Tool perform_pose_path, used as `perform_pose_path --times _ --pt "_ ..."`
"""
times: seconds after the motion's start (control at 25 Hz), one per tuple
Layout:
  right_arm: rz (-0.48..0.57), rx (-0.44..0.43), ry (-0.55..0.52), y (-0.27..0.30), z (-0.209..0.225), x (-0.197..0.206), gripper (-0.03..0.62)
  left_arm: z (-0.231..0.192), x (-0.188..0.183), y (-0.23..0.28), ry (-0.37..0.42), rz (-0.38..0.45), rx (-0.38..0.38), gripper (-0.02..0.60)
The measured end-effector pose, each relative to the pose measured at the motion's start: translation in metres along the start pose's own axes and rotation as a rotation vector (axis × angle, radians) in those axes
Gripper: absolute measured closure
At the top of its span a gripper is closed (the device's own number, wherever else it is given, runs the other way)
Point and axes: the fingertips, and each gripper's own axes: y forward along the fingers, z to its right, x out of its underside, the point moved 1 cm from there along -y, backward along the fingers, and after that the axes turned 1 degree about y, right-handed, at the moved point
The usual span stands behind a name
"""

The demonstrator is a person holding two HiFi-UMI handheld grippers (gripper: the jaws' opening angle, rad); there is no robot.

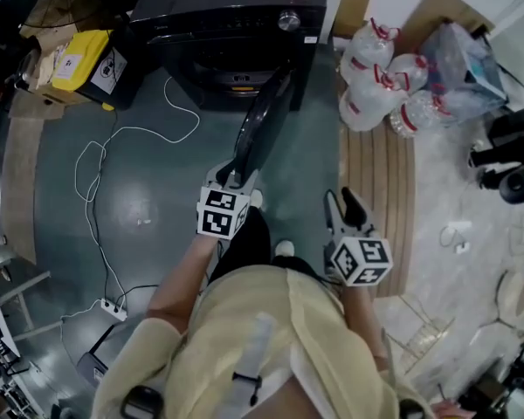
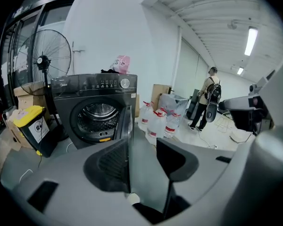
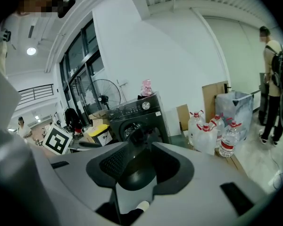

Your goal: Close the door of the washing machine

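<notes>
- Standing open, the door [image 1: 264, 129] stuck out from the washer's [image 1: 227, 24] front.
- Left claw [image 1: 233, 177] was open, the door's free edge between its jaws.
- Right claw [image 1: 343, 204] was open and empty, nearby.

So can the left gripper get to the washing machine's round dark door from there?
Probably yes. The left gripper, jaws open, sits right at the free edge of the round dark door, which stands wide open toward the person. Nothing shows between them.
</notes>
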Motion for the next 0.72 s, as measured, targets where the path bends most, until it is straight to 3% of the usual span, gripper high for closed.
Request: perform_pose_path --times 0.36,0.72 --pt "-0.061 0.045 0.026 0.058 -0.005 -0.01 0.467 -0.031 -0.005 0.057 0.041 -0.09 0.032 0.397" --pt "-0.094 0.085 0.05 0.091 -0.002 -0.022 0.467 -0.047 -0.008 0.103 0.066 -0.123 0.067 0.399"
